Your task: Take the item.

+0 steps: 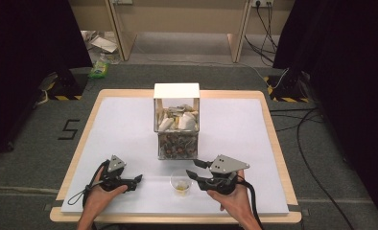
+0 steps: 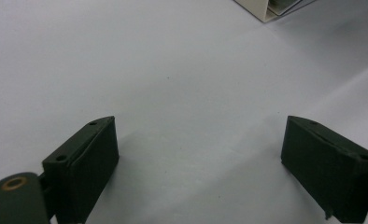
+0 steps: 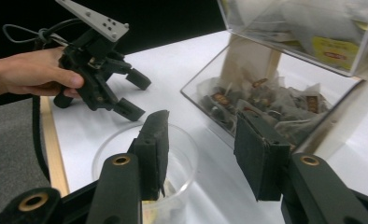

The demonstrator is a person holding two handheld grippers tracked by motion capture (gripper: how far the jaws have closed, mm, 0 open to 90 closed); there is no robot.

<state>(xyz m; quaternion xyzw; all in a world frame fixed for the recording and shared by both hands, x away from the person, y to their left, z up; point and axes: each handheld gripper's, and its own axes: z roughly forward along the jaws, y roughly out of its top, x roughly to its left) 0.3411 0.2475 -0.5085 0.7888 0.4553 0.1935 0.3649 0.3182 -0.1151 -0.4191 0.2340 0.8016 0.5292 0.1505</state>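
A small clear plastic cup [image 1: 181, 182] stands near the table's front edge with something yellowish at its bottom. My right gripper [image 1: 194, 169] is just right of it and open. In the right gripper view its left jaw overlaps the cup [image 3: 182, 156], and nothing sits between the jaws of the right gripper [image 3: 201, 135]. My left gripper [image 1: 135, 182] is open to the cup's left. It hangs low over bare white table in its own view [image 2: 198, 140], and a hand holds it in the right gripper view [image 3: 133, 95].
A two-level clear box [image 1: 176, 125] with a white top stands mid-table behind the cup. Its upper level [image 3: 313, 32] holds pale tea bags; the open lower bin [image 3: 266, 102] holds several dark-tagged ones. A corner of the box [image 2: 266, 11] lies beyond my left gripper. Cables run over the floor at right.
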